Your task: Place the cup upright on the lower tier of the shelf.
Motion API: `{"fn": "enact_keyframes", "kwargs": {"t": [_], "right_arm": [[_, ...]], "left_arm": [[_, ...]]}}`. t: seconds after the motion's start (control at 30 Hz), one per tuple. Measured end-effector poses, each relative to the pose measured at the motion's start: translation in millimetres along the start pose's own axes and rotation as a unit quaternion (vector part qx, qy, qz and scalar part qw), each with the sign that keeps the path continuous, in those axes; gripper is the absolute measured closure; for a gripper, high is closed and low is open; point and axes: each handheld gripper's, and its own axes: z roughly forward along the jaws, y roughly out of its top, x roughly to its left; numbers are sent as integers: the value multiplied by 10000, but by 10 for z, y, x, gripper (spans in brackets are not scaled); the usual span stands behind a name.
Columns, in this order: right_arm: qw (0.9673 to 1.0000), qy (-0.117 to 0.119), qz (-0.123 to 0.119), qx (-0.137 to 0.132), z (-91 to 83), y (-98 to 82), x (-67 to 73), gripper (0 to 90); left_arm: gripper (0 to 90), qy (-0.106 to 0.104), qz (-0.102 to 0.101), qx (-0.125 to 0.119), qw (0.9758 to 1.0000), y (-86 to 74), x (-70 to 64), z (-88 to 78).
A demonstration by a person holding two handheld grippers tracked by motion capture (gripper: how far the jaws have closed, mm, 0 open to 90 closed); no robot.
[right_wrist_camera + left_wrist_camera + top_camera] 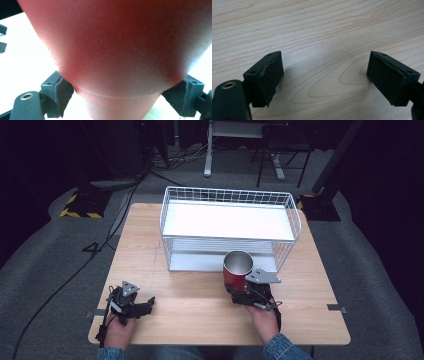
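A red cup [236,270] with a shiny metal inside stands upright in my right gripper [239,289], just in front of the white wire basket [170,227]. In the right gripper view the cup's red wall [117,47] is very close, and both black pads [61,93] press on its narrow lower part. My left gripper [144,306] rests low over the wooden table [200,310] near the front left corner. Its jaws stand wide apart in the left gripper view [324,80], with bare wood between them.
The wire basket takes up the middle and back of the table and holds a white shelf panel [227,220]. Table edges lie close to both hands at the front. Cables, a chair and stand legs are on the dark floor beyond.
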Motion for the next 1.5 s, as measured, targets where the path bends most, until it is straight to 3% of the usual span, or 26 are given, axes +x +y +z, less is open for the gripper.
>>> {"fn": "enact_keyframes", "kwargs": {"t": [0.37,0.8,1.17,1.5], "right_arm": [[9997,-151,159,-68,252,117,-99,180],[9987,-448,157,-204,613,249,-235,180],[9971,-617,201,-396,945,289,-286,179],[9967,-670,298,-357,1119,294,-327,179]], "left_arm": [[146,9,16,13,10000,-2,0,-5],[143,-21,17,22,10000,2,-1,-1],[143,-38,52,23,10000,2,4,-3],[143,-39,55,24,10000,2,3,-3]]}}
